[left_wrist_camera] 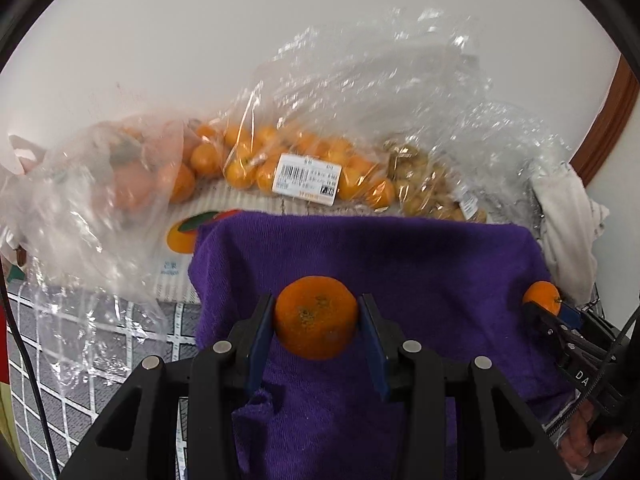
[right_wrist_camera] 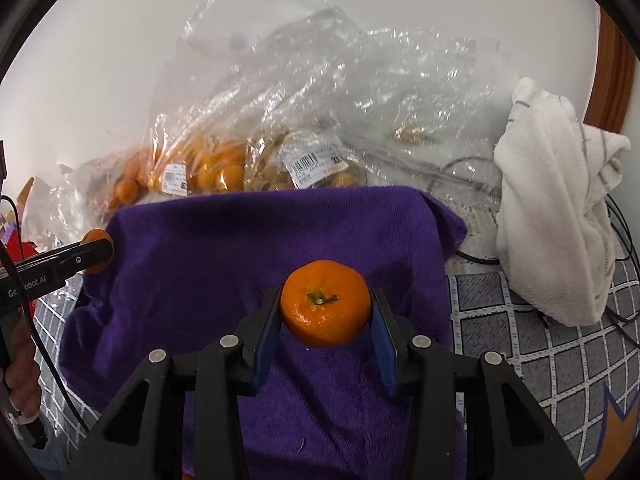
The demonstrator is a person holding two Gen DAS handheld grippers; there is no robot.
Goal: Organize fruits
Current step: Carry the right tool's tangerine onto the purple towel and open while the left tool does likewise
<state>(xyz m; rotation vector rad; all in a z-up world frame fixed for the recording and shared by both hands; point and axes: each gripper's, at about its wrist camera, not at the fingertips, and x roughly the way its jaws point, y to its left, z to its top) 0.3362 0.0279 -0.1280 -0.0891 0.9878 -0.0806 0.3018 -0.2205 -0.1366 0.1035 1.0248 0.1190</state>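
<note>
The left gripper point(left_wrist_camera: 317, 318) clamps one dull, speckled mandarin point(left_wrist_camera: 316, 316) over the purple towel point(left_wrist_camera: 400, 256). The right gripper point(right_wrist_camera: 325, 316) clamps a second, glossy mandarin with green stem point(right_wrist_camera: 326, 304) over the same towel. Behind lie three clear bags point(left_wrist_camera: 288, 160) of fruit, perhaps more.

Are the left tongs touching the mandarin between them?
Touching. The left wrist view shows both blue pads pressed against the sides of the mandarin, held by the left tongs above the purple towel.
</note>
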